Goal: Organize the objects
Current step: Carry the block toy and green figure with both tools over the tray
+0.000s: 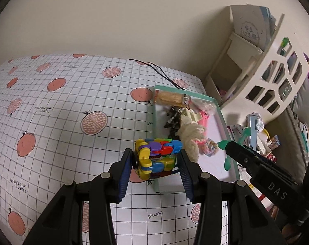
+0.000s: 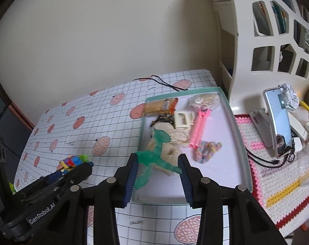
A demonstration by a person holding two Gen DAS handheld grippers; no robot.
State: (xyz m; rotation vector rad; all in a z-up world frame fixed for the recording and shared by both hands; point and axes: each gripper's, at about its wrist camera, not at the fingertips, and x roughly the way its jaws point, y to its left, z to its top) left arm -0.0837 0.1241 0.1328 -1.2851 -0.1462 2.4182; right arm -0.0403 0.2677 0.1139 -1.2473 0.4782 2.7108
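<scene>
In the left wrist view my left gripper (image 1: 156,157) is shut on a multicoloured plastic link toy (image 1: 157,155), held above the tablecloth at the left rim of a teal-rimmed tray (image 1: 213,126). My right gripper (image 2: 158,159) is shut on a translucent green dinosaur figure (image 2: 154,157) above the near left part of the tray (image 2: 219,163). The right gripper (image 1: 256,163) shows at the right of the left wrist view, with the green figure (image 1: 228,161) at its tip. The left gripper (image 2: 72,173) with the link toy (image 2: 72,161) shows at the lower left of the right wrist view.
The tray holds a snack pack (image 2: 160,106), a pink hair clip (image 2: 199,128), a cream cloth bundle (image 2: 175,134), a pastel scrunchie (image 2: 205,151) and small items. Right of it, a phone (image 2: 279,120) stands on a crochet mat (image 2: 266,163). A white shelf (image 2: 277,30) rises behind. A black cable (image 2: 162,81) lies at the table's far edge.
</scene>
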